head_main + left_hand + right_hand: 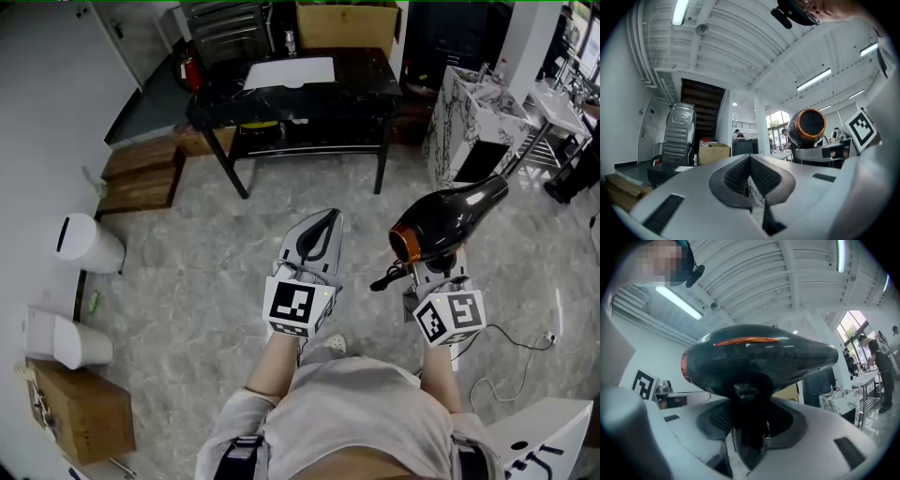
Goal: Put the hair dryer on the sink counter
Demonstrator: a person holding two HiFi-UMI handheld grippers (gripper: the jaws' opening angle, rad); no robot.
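A glossy black hair dryer with an orange rear ring is held up over the floor, its nozzle pointing up and to the right. My right gripper is shut on its handle, which fills the gap between the jaws in the right gripper view, where the hair dryer sits above the right gripper. Its black cord dangles to the left. My left gripper hovers beside it, shut and holding nothing; from the left gripper the hair dryer shows at the right. A white marble sink counter stands at the far right.
A black table with a white sheet stands straight ahead. Wooden steps and two white bins line the left wall, with a cardboard box nearer me. A white cable lies on the floor at the right.
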